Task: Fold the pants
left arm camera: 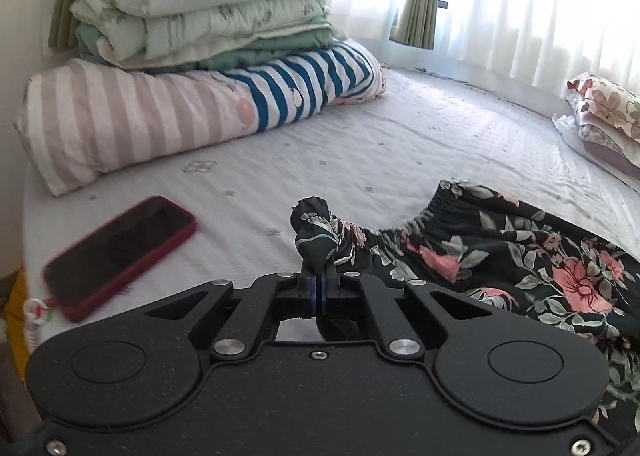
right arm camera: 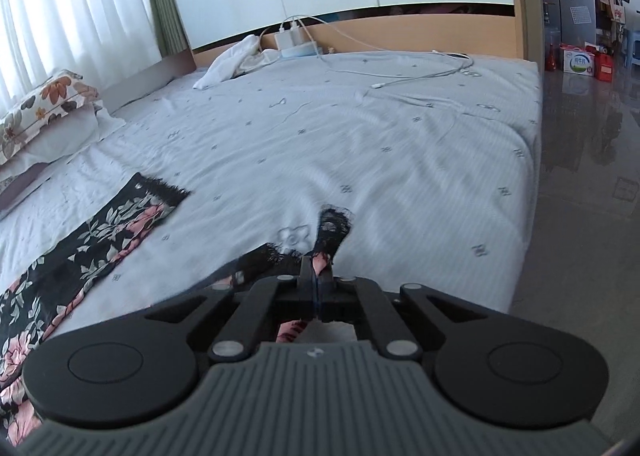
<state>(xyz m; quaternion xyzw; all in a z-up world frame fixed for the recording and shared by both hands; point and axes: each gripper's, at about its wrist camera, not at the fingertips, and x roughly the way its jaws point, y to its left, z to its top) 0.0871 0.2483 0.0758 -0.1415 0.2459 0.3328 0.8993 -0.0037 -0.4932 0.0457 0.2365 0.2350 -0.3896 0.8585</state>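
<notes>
The left gripper (left arm camera: 319,274) has its jaws pressed together on a bunched corner of the black floral-print fabric pants (left arm camera: 520,252), at the near end of the gathered elastic waistband (left arm camera: 404,225); the pinched fabric stands up just beyond the fingertips. The right gripper (right arm camera: 317,276) is likewise clamped, on the fringed black hem (right arm camera: 334,225) of one trouser leg, a tuft of which protrudes ahead of its tips. Judged from these grips, waist corner in one hand and leg hem in the other, the near edge of the garment is held at both ends so it can be carried over as one fold. The other leg (right arm camera: 100,248) lies flat to the left of the right gripper, on the pale grey patterned bedsheet (right arm camera: 400,143). To the left of the left gripper, well apart from the fabric, rests a dark smartphone in a red case (left arm camera: 120,256). Farther ahead of it sits a stack of folded striped and green quilts (left arm camera: 192,39). White charging cables (right arm camera: 420,73) lie far beyond the right gripper.
</notes>
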